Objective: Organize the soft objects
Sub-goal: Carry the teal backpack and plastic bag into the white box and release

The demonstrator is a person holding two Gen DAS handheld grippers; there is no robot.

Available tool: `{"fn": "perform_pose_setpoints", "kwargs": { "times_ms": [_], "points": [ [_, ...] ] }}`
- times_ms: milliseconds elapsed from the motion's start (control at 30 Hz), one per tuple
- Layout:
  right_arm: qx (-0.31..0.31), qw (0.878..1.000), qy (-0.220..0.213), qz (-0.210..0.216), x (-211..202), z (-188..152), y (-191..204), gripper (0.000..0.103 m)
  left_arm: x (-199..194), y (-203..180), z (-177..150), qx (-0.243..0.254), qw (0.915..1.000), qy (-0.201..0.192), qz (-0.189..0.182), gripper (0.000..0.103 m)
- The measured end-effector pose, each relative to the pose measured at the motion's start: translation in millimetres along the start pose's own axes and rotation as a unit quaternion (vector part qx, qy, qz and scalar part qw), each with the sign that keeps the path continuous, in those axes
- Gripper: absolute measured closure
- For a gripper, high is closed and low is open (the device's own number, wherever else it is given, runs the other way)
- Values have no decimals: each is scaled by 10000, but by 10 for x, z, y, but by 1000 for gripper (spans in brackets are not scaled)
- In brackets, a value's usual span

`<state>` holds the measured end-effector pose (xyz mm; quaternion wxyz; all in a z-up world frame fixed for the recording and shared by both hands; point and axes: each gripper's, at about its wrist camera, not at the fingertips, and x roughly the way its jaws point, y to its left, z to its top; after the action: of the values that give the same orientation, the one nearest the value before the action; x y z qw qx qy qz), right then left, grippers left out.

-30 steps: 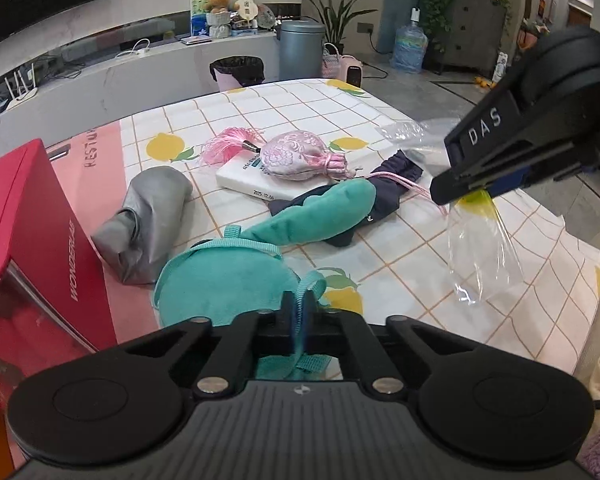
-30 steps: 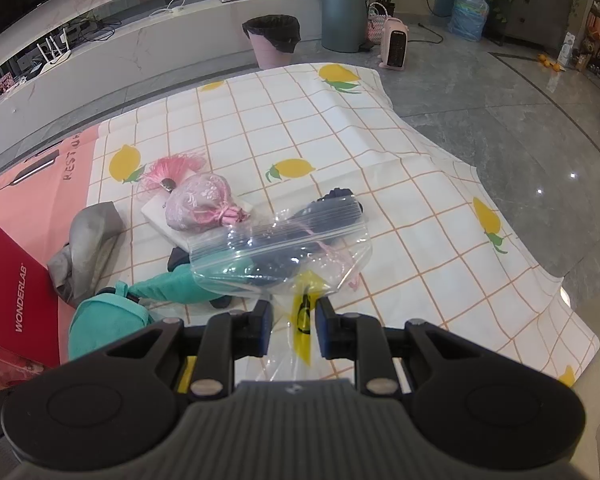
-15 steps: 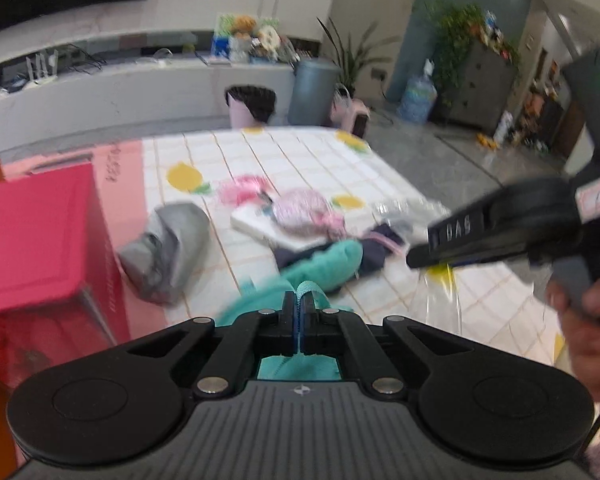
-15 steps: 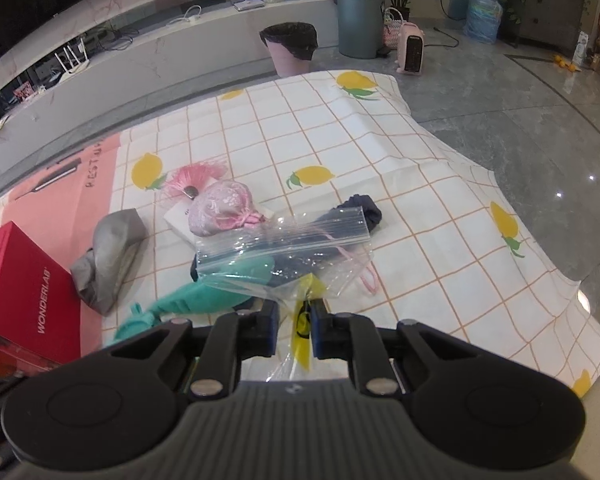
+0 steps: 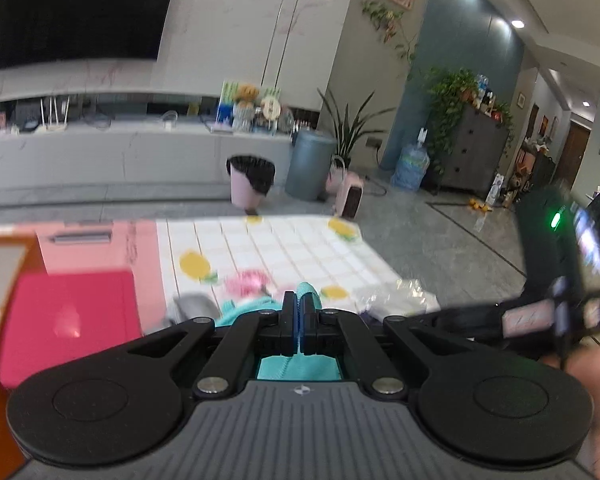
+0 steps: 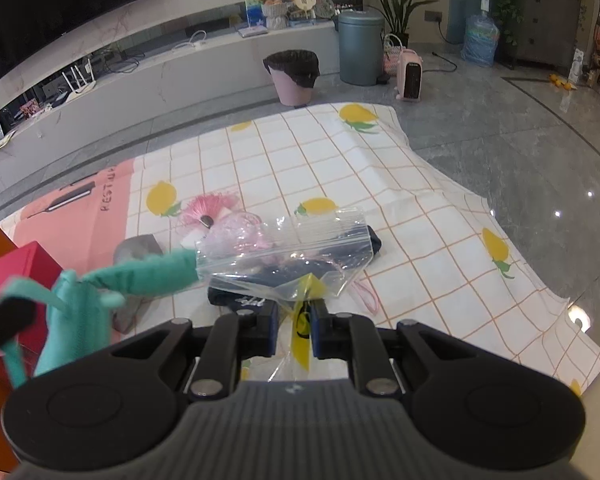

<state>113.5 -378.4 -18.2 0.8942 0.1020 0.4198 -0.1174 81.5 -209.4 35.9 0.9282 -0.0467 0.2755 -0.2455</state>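
My left gripper (image 5: 299, 322) is shut on the strap (image 5: 306, 292) of a teal soft toy, which hangs off the table beneath it. In the right wrist view the teal toy (image 6: 80, 304) dangles at the left, and its long arm (image 6: 156, 272) reaches the mouth of a clear zip bag (image 6: 284, 252). My right gripper (image 6: 296, 320) is shut on the bag's yellow-printed lower edge and holds the bag up over the table. The left gripper's fingers (image 6: 4, 320) show as a dark blur at the far left.
On the lemon-print tablecloth (image 6: 340, 168) lie a pink pouch (image 6: 240, 232), a pink tassel (image 6: 208, 210), a grey pouch (image 6: 136, 248) and a navy cloth (image 6: 256, 296) under the bag. A red box (image 6: 16, 268) stands at the left. A person's hand (image 5: 596, 392) is at the right.
The left gripper has risen and lifted the teal toy off the table by its strap. The right gripper's jaws narrowed on the bag and raised it slightly. The toy's arm now meets the bag's mouth.
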Motion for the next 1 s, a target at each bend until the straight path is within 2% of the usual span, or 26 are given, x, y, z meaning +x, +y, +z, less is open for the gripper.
{"fn": "perform_pose_setpoints", "kwargs": {
  "times_ms": [200, 300, 467, 567, 767, 900, 1000],
  "points": [
    [-61, 9995, -226, 218, -155, 32, 90, 89, -297, 32, 320, 1, 9994, -346, 59, 103],
    [39, 9986, -278, 453, -218, 40, 100, 89, -463, 102, 440, 90, 9985, -469, 268, 103],
    [-106, 9979, -437, 464, -352, 67, 266, 89, -819, 369, 600, 130, 9947, -741, 708, 102],
    [-217, 9962, -589, 608, -470, 81, 448, 89, -1034, 571, 628, 77, 9914, -877, 964, 102],
    [3, 9810, -955, 1687, -760, 92, 850, 89, -1352, 987, 580, -75, 9845, -944, 1479, 102],
    [-14, 9623, -1154, 2464, -948, 45, 1222, 89, -1455, 1324, 511, -318, 9799, -841, 1779, 102],
    [-237, 9503, -1196, 2865, -1041, -18, 1557, 89, -1471, 1588, 438, -437, 9752, -788, 2023, 102]
  ]
}}
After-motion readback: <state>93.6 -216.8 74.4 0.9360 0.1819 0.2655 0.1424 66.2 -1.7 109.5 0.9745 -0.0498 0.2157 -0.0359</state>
